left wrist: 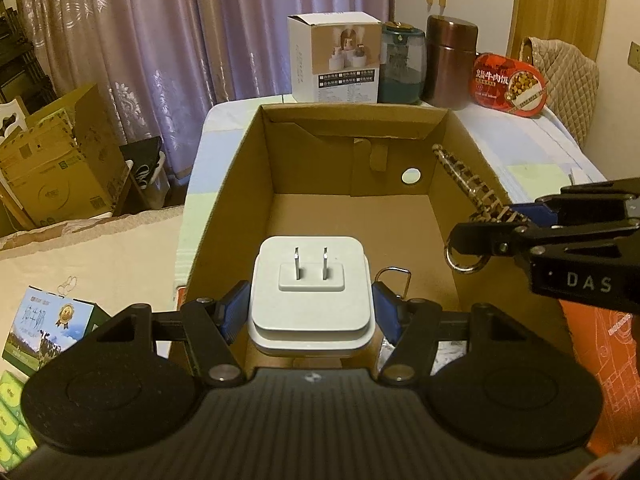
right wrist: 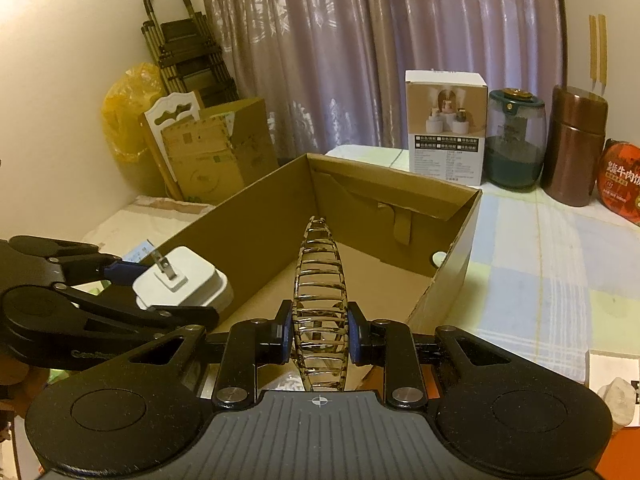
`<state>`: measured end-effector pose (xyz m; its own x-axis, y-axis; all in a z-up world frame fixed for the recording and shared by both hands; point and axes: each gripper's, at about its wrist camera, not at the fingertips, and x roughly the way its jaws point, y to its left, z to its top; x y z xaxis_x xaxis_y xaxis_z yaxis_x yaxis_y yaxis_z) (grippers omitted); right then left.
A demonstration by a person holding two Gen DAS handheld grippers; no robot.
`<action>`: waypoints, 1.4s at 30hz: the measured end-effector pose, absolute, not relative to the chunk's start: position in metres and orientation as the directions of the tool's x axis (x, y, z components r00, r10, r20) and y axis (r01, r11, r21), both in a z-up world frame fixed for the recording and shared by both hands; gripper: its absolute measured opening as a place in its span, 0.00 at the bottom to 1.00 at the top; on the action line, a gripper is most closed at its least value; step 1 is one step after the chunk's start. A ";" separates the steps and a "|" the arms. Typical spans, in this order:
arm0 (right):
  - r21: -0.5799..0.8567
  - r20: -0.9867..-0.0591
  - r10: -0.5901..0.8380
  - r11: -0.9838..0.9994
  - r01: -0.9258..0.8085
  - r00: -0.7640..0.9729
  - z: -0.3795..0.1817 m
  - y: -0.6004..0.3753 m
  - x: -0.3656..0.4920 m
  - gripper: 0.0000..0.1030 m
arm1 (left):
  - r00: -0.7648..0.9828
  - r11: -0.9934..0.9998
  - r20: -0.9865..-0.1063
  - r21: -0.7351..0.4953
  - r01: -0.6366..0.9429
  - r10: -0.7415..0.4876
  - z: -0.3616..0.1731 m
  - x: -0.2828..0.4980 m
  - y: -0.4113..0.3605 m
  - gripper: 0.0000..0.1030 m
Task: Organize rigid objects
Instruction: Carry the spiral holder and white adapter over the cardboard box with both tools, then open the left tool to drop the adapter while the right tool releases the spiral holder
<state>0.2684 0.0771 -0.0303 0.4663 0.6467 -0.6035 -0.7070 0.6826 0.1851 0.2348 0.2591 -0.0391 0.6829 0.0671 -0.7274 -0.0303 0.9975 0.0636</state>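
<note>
Left tool (left wrist: 311, 306) pinches a white plug adapter (left wrist: 310, 300) over the near end of the open cardboard box (left wrist: 256, 160); right tool (right wrist: 319, 330) pinches a tortoiseshell hair clip (right wrist: 319, 280) above it. Lower each near the floor before releasing, well apart.

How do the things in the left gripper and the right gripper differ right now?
The left gripper clamps a white plug adapter: solid, blocky, prongs pointing up. The right gripper pinches a hair claw clip: translucent, tortoiseshell-patterned, slender and ribbed, pointing forward. The adapter spreads its gripper wider; the clip's is nearly shut. Both hang over the open cardboard box.
</note>
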 end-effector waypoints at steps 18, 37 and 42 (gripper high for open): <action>0.189 -0.603 0.642 0.692 -0.697 0.474 -0.034 0.077 0.283 0.22 | 0.698 0.995 -0.710 0.094 -0.042 0.097 -0.044 0.248 0.262 0.59; 0.174 -0.604 0.633 0.698 -0.695 0.485 -0.036 0.076 0.285 0.22 | 0.719 0.996 -0.689 0.069 -0.060 0.091 -0.034 0.238 0.261 0.59; 0.183 -0.595 0.640 0.696 -0.694 0.486 -0.035 0.073 0.288 0.22 | 0.721 0.996 -0.688 0.063 -0.061 0.087 -0.034 0.239 0.260 0.59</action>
